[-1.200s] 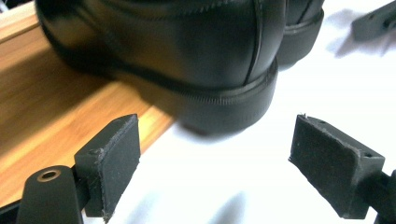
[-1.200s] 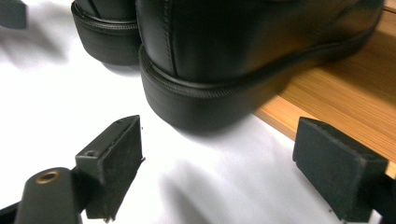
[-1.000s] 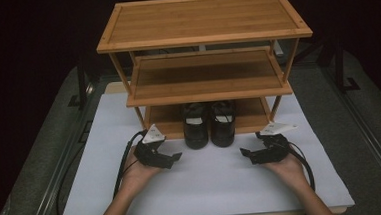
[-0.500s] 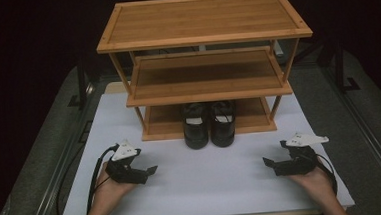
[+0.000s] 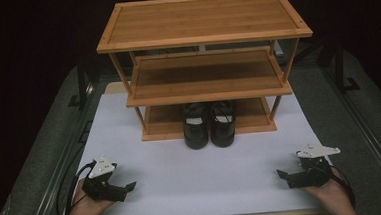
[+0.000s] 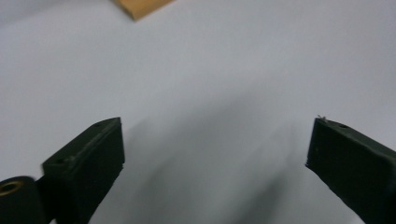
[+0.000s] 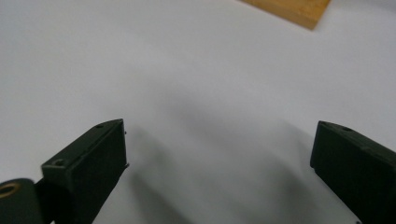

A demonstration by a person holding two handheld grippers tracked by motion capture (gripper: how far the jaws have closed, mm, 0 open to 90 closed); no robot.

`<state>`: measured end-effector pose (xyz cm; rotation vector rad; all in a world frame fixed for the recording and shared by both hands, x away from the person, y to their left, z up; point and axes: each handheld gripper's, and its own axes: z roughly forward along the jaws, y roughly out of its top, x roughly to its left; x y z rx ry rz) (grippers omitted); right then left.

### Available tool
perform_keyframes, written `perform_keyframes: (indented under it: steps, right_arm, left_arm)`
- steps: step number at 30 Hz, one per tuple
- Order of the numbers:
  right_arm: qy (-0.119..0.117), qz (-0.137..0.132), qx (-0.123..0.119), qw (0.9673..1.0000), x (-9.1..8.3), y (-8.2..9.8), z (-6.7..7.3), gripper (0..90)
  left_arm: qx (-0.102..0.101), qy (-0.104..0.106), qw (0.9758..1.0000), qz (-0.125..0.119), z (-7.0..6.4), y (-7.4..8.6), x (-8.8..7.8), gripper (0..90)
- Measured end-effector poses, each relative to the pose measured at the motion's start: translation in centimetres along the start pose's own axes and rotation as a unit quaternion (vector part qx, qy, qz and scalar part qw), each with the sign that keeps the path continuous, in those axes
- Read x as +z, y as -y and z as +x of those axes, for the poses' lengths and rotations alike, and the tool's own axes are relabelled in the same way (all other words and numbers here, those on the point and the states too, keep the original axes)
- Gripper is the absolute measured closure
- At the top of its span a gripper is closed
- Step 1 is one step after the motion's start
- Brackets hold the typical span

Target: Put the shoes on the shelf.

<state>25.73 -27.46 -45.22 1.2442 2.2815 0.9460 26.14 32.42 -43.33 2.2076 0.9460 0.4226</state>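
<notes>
Shoes (image 5: 210, 124) paired on rack's (image 5: 200, 16) bottom shelf, tools apart.

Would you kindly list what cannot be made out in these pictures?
- Pair of black shoes, high view: heels hidden under the rack's middle shelf.
- Rack's bottom shelf, high view: back part covered by the middle shelf.
- Wooden corner, left gripper view: cut off by the top edge.
- Person's forearms, high view: cut off by the bottom edge.
</notes>
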Motion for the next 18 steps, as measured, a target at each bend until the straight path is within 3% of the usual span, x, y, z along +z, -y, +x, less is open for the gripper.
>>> perform_keyframes:
  steps: [6,9,11,18]
  right_arm:
    - [0.005,0.009,0.006,0.9999,0.0,0.6,-0.3,2.8]
    - [0.004,0.01,0.01,0.9999,-0.1,0.7,-0.4,2.8]
    - [0.005,0.01,0.009,0.9999,0.0,0.7,-0.3,2.8]
    - [0.0,0.011,0.015,0.9998,0.0,0.7,-0.4,2.8]
  left_arm:
    - [-0.005,0.001,0.9999,0.01,0.4,1.4,-0.2,0.0]
    - [0.007,0.0,0.9998,0.018,0.3,1.9,0.2,0.0]
    - [-0.002,0.005,0.9999,0.011,0.4,2.1,0.3,0.0]
    - [-0.002,0.005,0.9999,0.009,0.4,2.2,0.3,0.0]
